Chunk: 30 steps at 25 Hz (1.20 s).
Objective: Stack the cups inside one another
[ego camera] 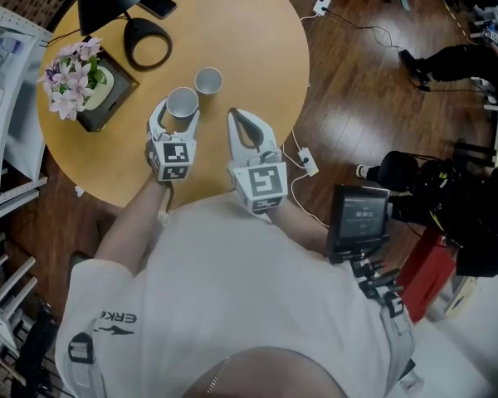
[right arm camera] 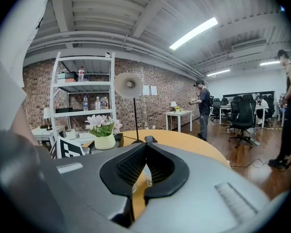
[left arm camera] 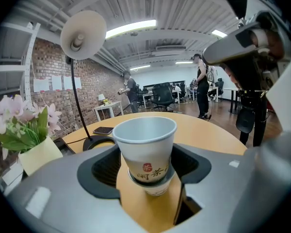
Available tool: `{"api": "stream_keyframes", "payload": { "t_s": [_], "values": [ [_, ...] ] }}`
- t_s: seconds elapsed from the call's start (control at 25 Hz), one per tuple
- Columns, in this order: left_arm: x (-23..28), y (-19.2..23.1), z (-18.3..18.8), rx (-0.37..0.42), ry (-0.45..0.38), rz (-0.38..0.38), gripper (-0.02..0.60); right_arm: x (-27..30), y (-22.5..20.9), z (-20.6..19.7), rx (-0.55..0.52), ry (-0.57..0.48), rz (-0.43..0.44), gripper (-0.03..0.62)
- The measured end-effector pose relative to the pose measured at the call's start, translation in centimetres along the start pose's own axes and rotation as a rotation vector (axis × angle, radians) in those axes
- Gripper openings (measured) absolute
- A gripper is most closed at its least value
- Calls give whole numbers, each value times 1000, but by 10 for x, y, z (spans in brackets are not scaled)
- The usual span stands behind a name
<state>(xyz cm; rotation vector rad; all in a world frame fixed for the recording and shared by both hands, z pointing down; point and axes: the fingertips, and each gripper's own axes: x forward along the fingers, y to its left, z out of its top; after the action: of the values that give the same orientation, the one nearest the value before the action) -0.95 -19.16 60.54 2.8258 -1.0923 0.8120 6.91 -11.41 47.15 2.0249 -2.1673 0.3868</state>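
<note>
**Desk:** What has the left tool got?

**Me:** On my feed the left gripper (ego camera: 179, 111) stands wide and is closed on a paper cup (left arm camera: 145, 142). Its black ribbed pads (left arm camera: 105, 166) lie against the tapered white wall. The cup has a rolled lip, with a red seal and dark characters printed low on it.

**Desk:** Where is it?

**Me:** Over the round table (ego camera: 249, 48), smooth yellow-tan wood, near my edge. Its foot drops into a ring (left arm camera: 153, 179) that looks like another cup's rim, but I can't tell more. Inside the cup I see only pale wall.

**Desk:** The other cup?

**Me:** A second cup (ego camera: 208, 80), the same white paper, stands just beyond and to the right, apart from the first.

**Desk:** Right tool?

**Me:** The right gripper (ego camera: 247, 119), smooth grey shell, has its jaws pressed together with nothing between them, beside the left one. A pale pot (ego camera: 100, 85) holds pink flowers (ego camera: 70, 73)
</note>
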Motion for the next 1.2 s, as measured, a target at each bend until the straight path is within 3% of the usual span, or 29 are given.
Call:
{"api": "stream_keyframes", "payload": {
  "t_s": [1.2],
  "values": [
    [1,-20,-6,-10,22,-132,410,-2,4,4,-7,-11,10,14]
  ]
}}
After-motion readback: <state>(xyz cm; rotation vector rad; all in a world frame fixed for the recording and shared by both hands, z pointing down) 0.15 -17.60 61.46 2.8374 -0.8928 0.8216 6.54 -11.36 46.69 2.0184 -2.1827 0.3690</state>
